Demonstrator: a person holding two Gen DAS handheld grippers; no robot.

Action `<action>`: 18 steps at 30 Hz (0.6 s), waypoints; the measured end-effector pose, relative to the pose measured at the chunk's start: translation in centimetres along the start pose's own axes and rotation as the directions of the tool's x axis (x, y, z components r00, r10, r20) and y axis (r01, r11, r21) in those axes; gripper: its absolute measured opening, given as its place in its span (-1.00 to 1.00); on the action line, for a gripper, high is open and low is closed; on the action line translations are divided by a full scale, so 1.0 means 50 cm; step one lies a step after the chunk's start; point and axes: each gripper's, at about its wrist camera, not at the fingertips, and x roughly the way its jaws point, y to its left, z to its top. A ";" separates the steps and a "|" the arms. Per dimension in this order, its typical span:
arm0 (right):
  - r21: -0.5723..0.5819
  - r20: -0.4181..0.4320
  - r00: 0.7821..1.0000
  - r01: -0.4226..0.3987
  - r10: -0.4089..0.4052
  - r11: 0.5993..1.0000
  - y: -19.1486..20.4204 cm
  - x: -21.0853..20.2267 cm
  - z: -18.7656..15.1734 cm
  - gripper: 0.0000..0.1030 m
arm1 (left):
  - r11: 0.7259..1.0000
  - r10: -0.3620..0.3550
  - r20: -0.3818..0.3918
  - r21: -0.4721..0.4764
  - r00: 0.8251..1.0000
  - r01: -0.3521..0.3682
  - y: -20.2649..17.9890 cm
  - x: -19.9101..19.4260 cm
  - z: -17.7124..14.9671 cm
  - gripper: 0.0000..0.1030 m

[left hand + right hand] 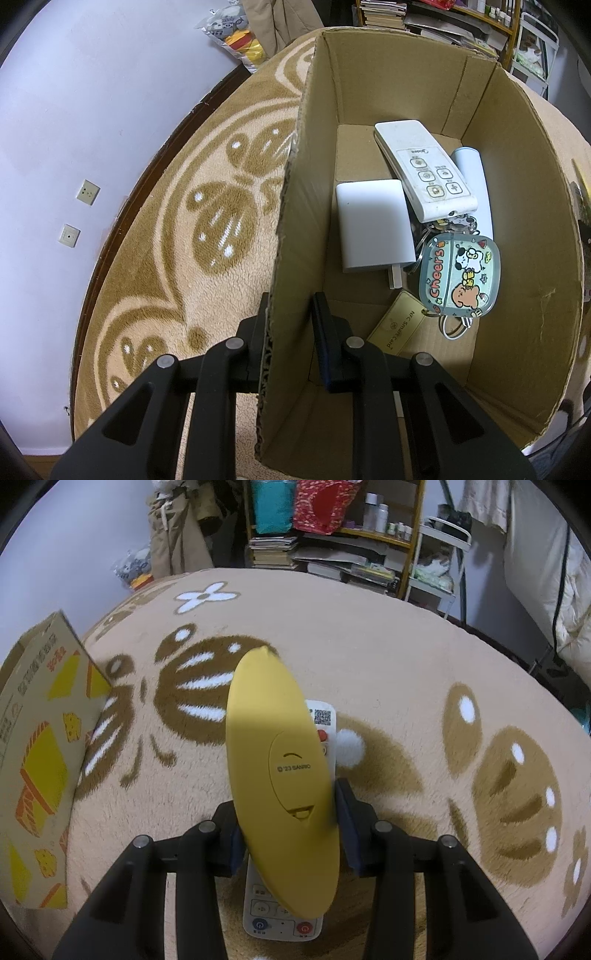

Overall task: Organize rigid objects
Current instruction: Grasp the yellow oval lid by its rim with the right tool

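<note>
An open cardboard box [517,229] stands on the patterned blanket. It holds a white remote [424,173], a white charger [373,229], a "Cheers" keychain [460,277], a gold NFC card [397,325] and a pale tube [474,184]. My left gripper [291,325] straddles the box's left wall, one finger outside and one inside, shut on it. My right gripper [288,812] is shut on a yellow oval object [273,746] marked SANRIO, held tilted above another white remote [284,915] lying on the blanket. The same box [40,746] sits at the far left.
A white pom-pom [349,747] lies by the remote on the blanket [388,657]. Behind the bed are a shelf of books and bags [325,546], hanging clothes [177,535] and a white rack [439,565]. A lilac wall with sockets [86,192] is at left.
</note>
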 end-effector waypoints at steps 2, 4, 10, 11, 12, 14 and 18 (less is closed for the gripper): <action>0.023 0.012 1.000 -0.008 0.007 1.000 -0.008 -0.004 0.004 -0.12 | 1.000 -0.001 0.000 0.000 1.000 0.001 -0.001 0.000 0.000 -0.61; 0.039 0.021 1.000 -0.021 0.021 0.999 -0.013 -0.007 0.006 -0.12 | 1.000 -0.001 0.000 -0.001 1.000 0.001 -0.001 0.000 0.000 -0.61; 0.030 0.046 0.999 -0.002 0.000 1.000 -0.003 -0.010 0.005 -0.43 | 1.000 -0.001 0.000 0.000 1.000 0.001 -0.001 0.001 0.000 -0.61; 0.028 0.053 0.999 0.004 -0.006 1.000 0.001 -0.013 0.006 -0.54 | 1.000 -0.001 0.000 -0.001 1.000 0.001 -0.001 0.001 0.000 -0.61; 0.020 0.065 0.998 0.012 -0.013 1.000 0.005 -0.016 0.007 -0.65 | 1.000 -0.001 -0.001 -0.001 1.000 0.001 -0.001 0.001 0.000 -0.61; -0.001 0.073 0.997 0.028 -0.028 1.000 0.013 -0.022 0.011 -0.70 | 1.000 -0.001 -0.001 0.000 1.000 0.001 -0.003 0.001 -0.001 -0.61; -0.006 0.083 0.996 0.019 -0.018 1.000 0.019 -0.029 0.012 -0.83 | 1.000 -0.001 -0.002 -0.001 1.000 0.001 -0.003 0.002 -0.001 -0.61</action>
